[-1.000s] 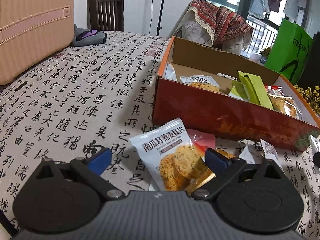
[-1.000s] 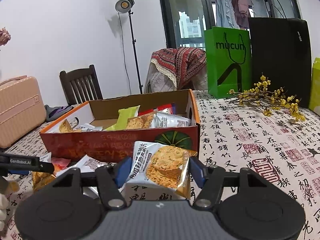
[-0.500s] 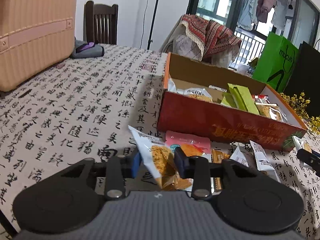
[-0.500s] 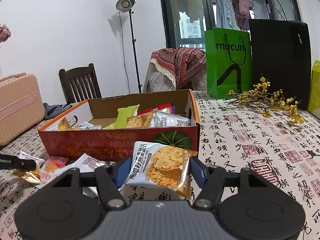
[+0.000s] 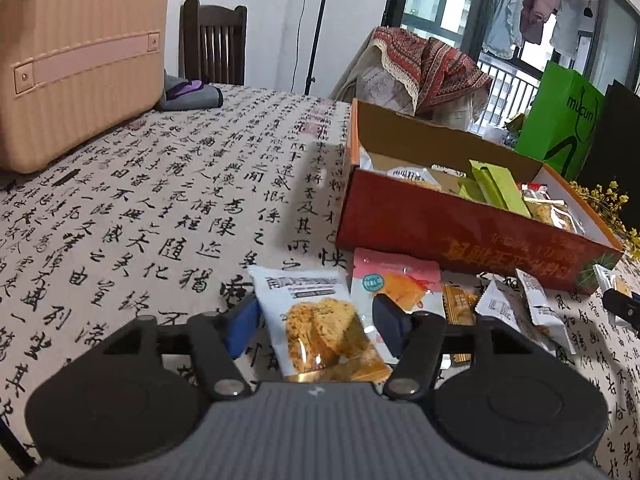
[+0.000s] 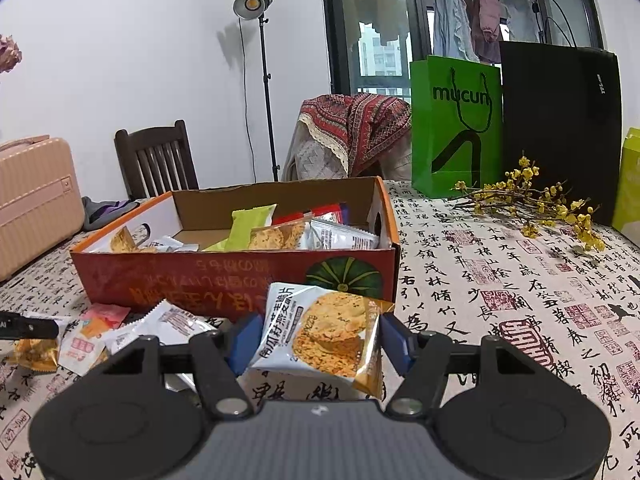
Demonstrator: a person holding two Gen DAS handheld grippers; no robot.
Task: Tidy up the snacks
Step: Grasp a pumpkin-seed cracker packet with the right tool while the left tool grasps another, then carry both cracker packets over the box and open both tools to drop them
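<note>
Blue-padded left tool (image 5: 316, 330) and right tool (image 6: 318, 340) each clamp a cracker packet (image 5: 320, 328) (image 6: 324, 330).

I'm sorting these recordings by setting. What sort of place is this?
Most likely a home dining or living room: a wooden chair at a cloth-covered table, and laundry hanging on a balcony behind the window.

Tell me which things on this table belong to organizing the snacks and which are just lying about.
For the job: biscuit packet, second biscuit packet, orange box, pink packet, white packets.
Just lying about: pink suitcase, green bag, black bag, yellow flower sprigs, grey cloth bundle.
</note>
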